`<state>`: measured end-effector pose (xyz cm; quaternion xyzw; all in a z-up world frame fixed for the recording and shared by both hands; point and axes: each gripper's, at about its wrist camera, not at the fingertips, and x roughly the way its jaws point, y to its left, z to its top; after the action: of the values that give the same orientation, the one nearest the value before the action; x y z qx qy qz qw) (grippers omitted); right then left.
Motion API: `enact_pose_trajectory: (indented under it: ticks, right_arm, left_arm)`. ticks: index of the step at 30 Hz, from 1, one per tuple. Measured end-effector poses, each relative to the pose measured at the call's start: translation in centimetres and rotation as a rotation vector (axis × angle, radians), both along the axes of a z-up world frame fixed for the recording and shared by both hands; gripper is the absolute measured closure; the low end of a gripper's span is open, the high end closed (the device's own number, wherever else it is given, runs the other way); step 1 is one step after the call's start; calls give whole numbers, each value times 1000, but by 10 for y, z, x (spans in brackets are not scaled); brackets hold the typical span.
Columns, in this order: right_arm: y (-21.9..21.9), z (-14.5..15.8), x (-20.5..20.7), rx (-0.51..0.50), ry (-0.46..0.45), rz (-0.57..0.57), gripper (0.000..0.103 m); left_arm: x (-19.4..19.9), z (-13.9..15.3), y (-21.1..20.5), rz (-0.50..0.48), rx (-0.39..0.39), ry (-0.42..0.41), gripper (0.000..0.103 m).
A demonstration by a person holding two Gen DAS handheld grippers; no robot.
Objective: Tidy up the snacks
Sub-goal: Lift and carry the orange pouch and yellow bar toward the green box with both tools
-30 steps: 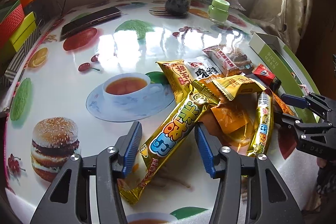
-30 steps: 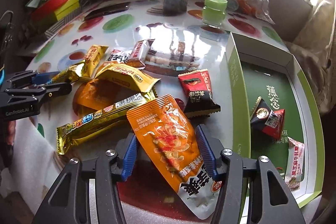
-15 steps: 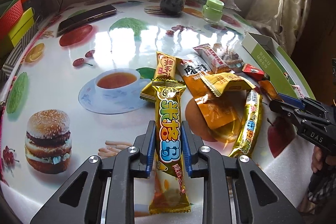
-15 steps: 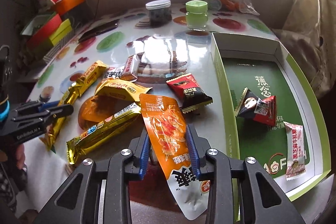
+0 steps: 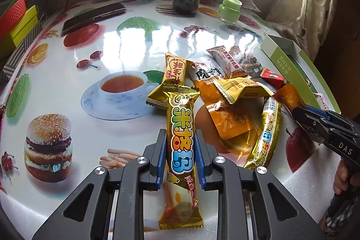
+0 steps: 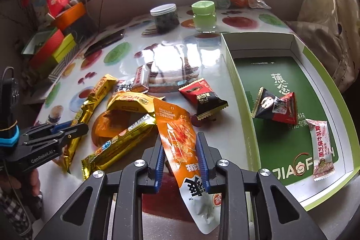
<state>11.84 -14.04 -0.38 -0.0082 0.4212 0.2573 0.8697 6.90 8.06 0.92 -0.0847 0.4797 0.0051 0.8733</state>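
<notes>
Left wrist: left claw (image 5: pixel 180 155) pinches gold snack bar (image 5: pixel 181 136); right claw (image 6: pixel 181 161) is closing around orange packet (image 6: pixel 180 138).

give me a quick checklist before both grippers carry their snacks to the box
1. Left gripper shut on long gold snack bar: ok.
2. Right gripper jaws closing around orange foil pouch, grip firm: cannot tell.
3. Green cardboard box open, floor space free: ok.
4. Black-and-red triangular packet and white candy wrapper already inside: ok.
5. Bar clear of the neighbouring packets: cannot tell.
</notes>
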Motion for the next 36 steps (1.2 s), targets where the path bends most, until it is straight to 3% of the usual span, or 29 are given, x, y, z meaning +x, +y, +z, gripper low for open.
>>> enact_pose_trajectory:
  ticks: [9, 36]
  right_arm:
    - [-4, 7, -4, 17, -19, -24, 92]
    - [-34, 34, -17, 218, -53, -63, 97]
  left_arm:
    - [-6, 11, -2, 0, -14, -34, 79]
    - [-1, 58, -55, -107, -58, -132, 79]
